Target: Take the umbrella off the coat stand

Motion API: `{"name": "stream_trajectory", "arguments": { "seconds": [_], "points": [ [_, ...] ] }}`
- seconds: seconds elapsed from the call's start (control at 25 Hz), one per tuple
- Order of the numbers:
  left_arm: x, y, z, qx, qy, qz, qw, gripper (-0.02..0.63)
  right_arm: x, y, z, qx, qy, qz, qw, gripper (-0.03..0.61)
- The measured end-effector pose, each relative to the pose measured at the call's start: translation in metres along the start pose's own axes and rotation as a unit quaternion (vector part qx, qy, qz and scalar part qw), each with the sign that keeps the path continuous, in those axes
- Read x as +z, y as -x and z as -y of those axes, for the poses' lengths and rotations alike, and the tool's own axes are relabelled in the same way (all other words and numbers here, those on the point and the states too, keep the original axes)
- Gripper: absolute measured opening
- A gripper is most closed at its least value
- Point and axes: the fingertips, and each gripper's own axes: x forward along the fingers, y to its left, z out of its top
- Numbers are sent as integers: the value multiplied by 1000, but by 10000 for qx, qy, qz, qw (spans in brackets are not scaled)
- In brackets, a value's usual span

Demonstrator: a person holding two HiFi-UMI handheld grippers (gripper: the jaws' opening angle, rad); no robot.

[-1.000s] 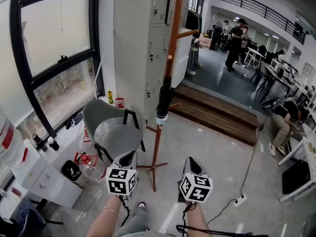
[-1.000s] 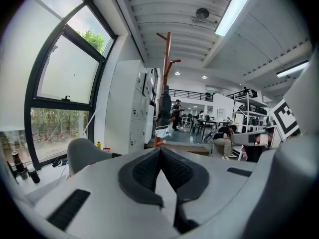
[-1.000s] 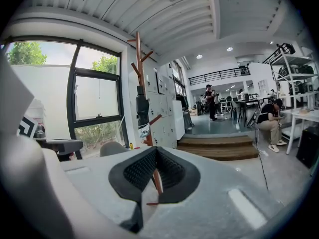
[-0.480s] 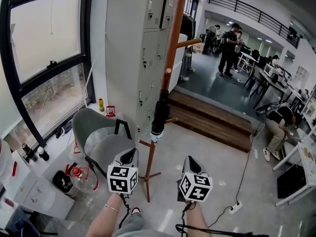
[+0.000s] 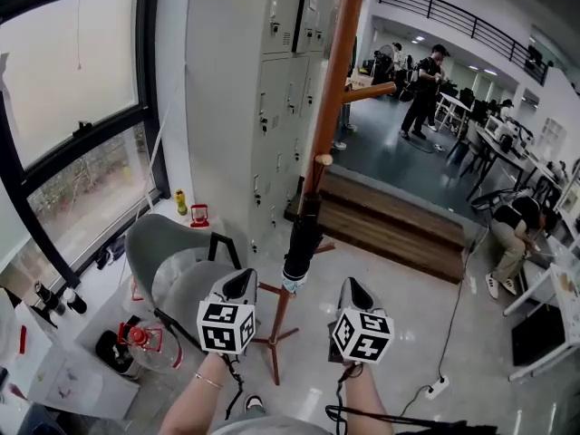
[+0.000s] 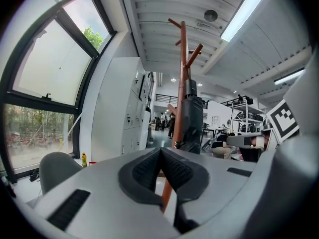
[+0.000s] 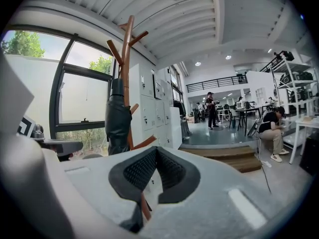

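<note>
Head view: a folded black umbrella (image 5: 302,243) hangs from a peg on the wooden coat stand (image 5: 337,89). In front of the stand, the left gripper (image 5: 241,279) and right gripper (image 5: 351,286) are both closed and empty, apparently lining up for it.

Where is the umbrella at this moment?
In the head view the folded dark umbrella hangs at centre frame against the brown coat stand, with the grey chair to its left and the lockers behind.

Grey floor (image 5: 399,288) carries coat stand (image 5: 333,80): grey chair (image 5: 168,265) just left of it, clear jug (image 5: 140,352) further left, power strip (image 5: 438,387) well right, wooden step (image 5: 399,220) behind.
</note>
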Motion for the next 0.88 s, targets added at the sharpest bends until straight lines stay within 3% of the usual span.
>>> {"name": "stream_trajectory", "arguments": {
  "seconds": [0.52,0.88],
  "points": [
    [8,-53,-28,-12,49,28,10000,4,19,-50,12,-210,16,210,9996,5],
    [2,-52,-16,132,86,-78,9998,3,23,-57,15,57,79,150,9998,5]
  ]
}}
